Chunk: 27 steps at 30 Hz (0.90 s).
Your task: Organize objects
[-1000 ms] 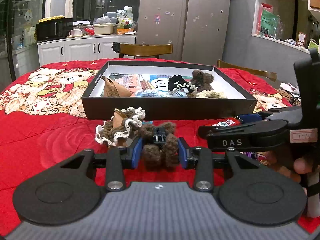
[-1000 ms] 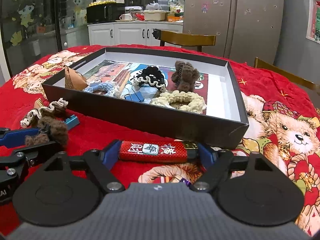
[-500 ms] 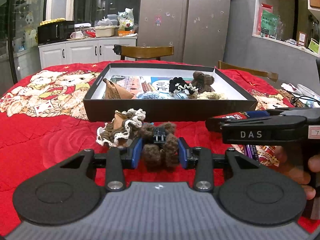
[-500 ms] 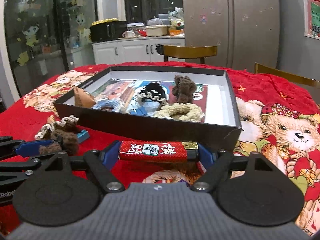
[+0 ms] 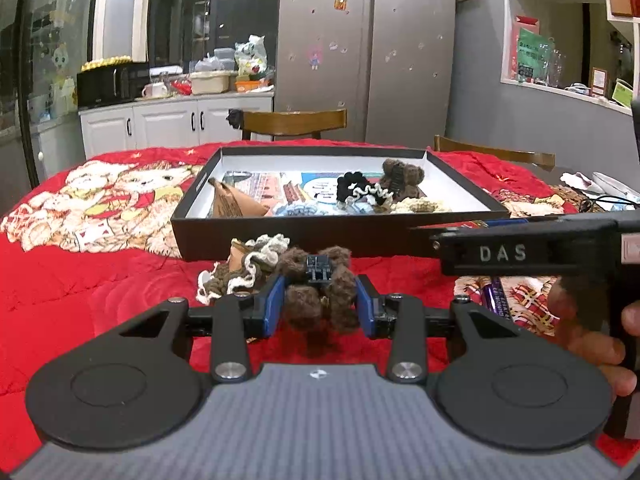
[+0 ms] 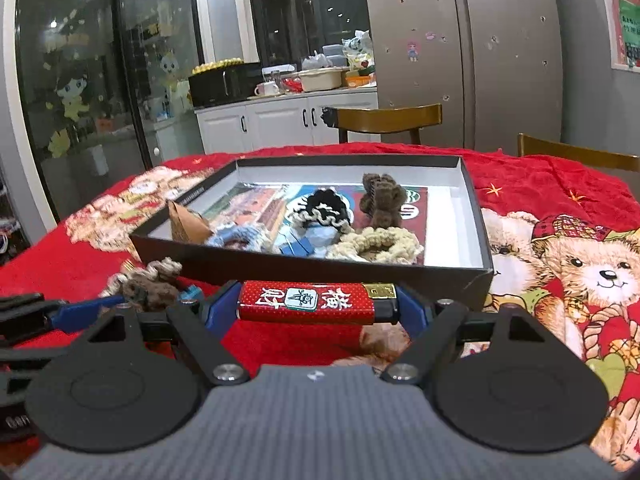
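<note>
My left gripper is shut on a brown knitted hair clip, held just above the red cloth in front of the black box. My right gripper is shut on a red lighter, held crosswise above the cloth near the box's front wall. The box holds a black scrunchie, a brown knitted bow, a cream scrunchie, a blue scrunchie and a brown paper cone. The right gripper also shows in the left wrist view.
A brown and cream frilly scrunchie lies on the red bear-print cloth left of my left gripper. A purple pen lies on the cloth at the right. Wooden chairs stand behind the table.
Both grippers have risen with their loads. The right gripper has lifted the lighter higher and sits level with the box's rim in the left wrist view.
</note>
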Available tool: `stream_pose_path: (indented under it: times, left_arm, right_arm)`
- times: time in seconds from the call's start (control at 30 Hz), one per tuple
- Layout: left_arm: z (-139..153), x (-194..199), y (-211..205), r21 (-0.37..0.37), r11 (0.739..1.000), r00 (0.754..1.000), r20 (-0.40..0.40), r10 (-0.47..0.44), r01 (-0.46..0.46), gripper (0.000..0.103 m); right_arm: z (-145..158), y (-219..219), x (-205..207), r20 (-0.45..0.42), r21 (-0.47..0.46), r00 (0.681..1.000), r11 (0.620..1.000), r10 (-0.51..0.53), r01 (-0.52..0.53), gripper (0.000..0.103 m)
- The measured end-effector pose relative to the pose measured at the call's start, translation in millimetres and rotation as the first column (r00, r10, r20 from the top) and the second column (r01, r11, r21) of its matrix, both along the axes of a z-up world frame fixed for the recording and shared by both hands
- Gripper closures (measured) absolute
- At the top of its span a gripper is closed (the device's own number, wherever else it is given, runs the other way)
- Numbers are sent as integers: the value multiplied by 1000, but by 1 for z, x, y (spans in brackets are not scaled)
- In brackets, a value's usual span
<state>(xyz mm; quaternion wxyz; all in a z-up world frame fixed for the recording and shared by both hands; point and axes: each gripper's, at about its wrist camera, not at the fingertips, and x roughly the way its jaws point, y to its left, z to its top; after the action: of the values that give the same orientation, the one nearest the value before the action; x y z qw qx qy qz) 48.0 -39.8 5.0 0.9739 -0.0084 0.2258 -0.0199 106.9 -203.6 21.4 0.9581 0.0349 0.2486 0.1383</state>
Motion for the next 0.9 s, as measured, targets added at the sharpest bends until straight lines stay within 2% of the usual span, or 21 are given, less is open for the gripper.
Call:
stream_pose_path:
  times: [0.17,0.57,0.77,0.9]
  left_arm:
    - [4,-6,-1,0,1000,999,34,-1,1,59]
    - [18,-25,-8,-10,999,994,103,-38,40,59]
    - [45,-30,2,-43,999,986,164,29,-22,59]
    - [77,-19,22,-104,992,980,180,87,-69,59]
  right_arm:
    - [7,4,-3,13,-1,1000,1000,0,0,22]
    - [46,4,-18,70,62,998,998,2,-6,22]
    - [75,0,-19,76,111,997,994,-15,6,22]
    - [93,5,-4,31,150,999,989,-14,9,22]
